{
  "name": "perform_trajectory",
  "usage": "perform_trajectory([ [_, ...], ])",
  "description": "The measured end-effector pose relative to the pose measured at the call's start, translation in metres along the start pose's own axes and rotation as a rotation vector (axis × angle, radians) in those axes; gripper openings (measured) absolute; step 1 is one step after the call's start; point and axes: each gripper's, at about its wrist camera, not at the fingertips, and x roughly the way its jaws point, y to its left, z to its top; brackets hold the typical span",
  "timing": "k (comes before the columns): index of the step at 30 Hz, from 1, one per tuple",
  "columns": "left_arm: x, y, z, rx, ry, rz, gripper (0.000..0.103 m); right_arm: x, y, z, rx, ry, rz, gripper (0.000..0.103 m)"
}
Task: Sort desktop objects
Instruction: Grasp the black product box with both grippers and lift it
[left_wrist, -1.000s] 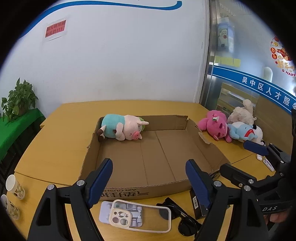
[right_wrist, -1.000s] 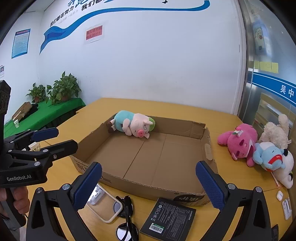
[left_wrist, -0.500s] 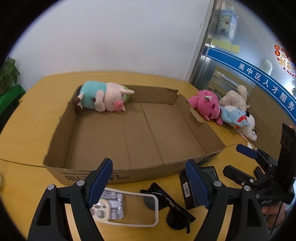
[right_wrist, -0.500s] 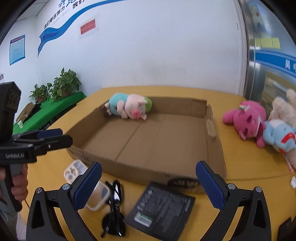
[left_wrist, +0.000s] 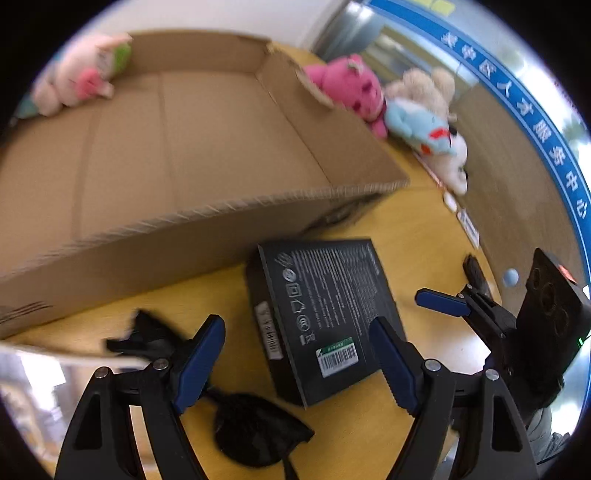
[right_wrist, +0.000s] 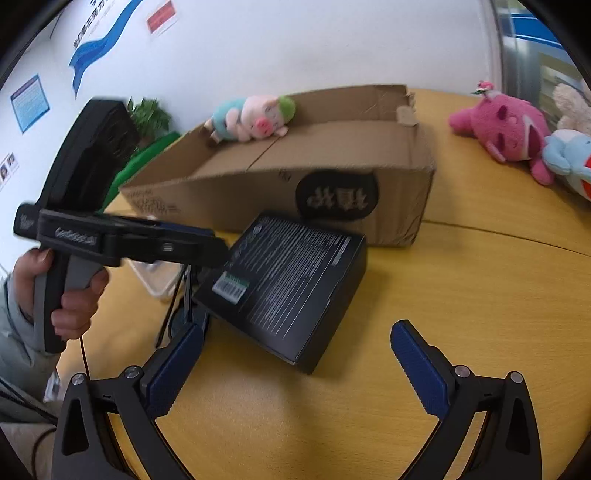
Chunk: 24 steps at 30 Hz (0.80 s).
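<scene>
A flat black box (left_wrist: 325, 314) with a barcode label lies on the yellow table in front of the open cardboard box (left_wrist: 184, 229); it also shows in the right wrist view (right_wrist: 291, 284). My left gripper (left_wrist: 295, 358) is open, low over the black box's near end. Black sunglasses (left_wrist: 251, 428) lie under its left finger. My right gripper (right_wrist: 295, 365) is open and empty, just short of the black box. A pig plush (right_wrist: 251, 116) lies in the cardboard box (right_wrist: 332, 177).
A pink plush (left_wrist: 351, 92), a cream plush (left_wrist: 424, 88) and a blue plush (left_wrist: 424, 133) lie right of the cardboard box. A clear phone case (left_wrist: 55, 354) edge shows at left. Small items (left_wrist: 465, 225) lie near the table's right side.
Both grippers have dropped and moved forward toward the black box, which now fills the middle of both views. The left gripper swung right, away from the phone case. Both stay open.
</scene>
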Motion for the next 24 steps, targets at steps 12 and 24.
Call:
perform_trajectory([
  [12,0.011,-0.015,-0.017,0.044,0.079,-0.078,0.077,0.008,0.008,-0.023,-0.107,0.060,0.053,0.103],
  [24,0.013,-0.021,-0.014,0.040,0.068,-0.089,0.071,0.033,0.024,-0.022,-0.195,0.101,-0.137,0.092],
])
